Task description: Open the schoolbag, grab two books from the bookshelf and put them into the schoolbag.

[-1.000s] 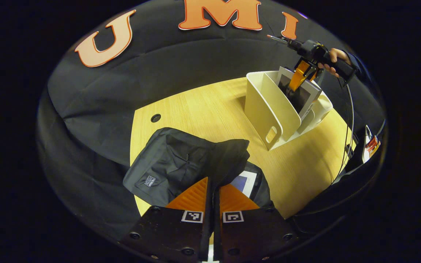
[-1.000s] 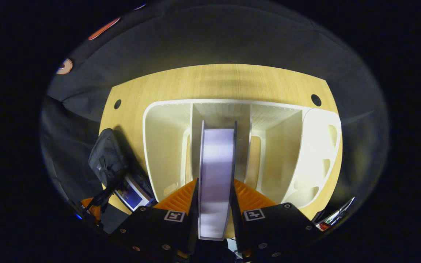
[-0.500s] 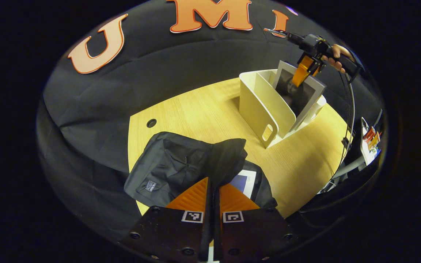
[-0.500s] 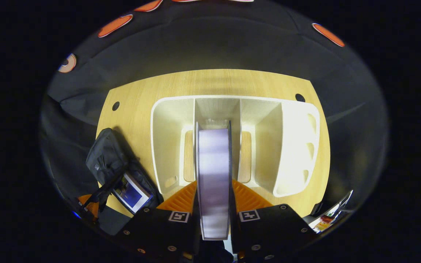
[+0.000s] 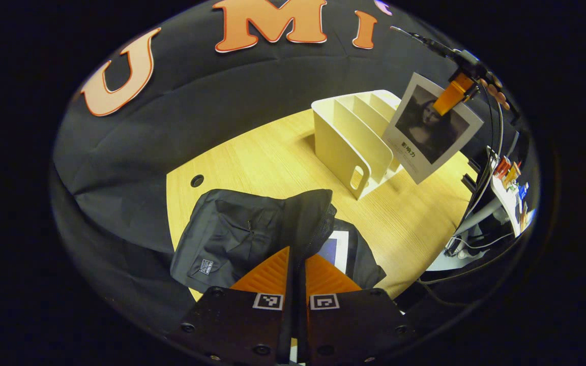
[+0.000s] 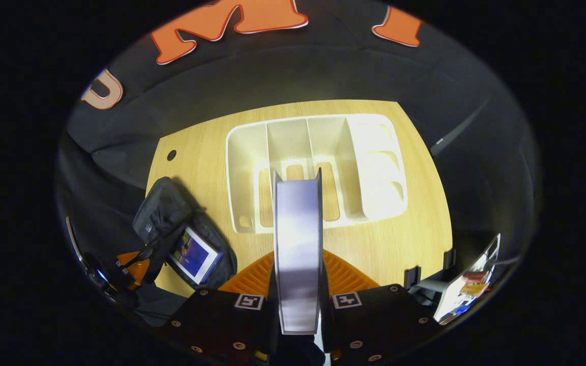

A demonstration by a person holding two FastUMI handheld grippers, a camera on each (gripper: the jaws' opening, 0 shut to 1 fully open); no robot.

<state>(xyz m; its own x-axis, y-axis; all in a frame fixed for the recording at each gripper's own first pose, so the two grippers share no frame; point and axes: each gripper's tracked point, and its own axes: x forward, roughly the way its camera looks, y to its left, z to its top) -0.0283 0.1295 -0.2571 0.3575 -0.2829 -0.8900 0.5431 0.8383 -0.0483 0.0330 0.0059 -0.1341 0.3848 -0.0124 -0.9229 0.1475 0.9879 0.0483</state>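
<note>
Lifted clear of bookshelf (image 6: 313, 173), book (image 6: 298, 254) in right claw (image 6: 298, 284); left claw (image 5: 297, 264) pinching schoolbag (image 5: 252, 234).

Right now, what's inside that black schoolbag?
One book lies in the open schoolbag, its cover partly showing. The flap, pinched by the left tool, hides whatever lies deeper.

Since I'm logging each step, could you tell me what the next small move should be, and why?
Probably carry the second book across and down toward the open schoolbag. The right gripper has it clamped and lifted clear of the bookshelf, one book already lies in the bag, and the left gripper is pinching the flap, holding the mouth open.
</note>
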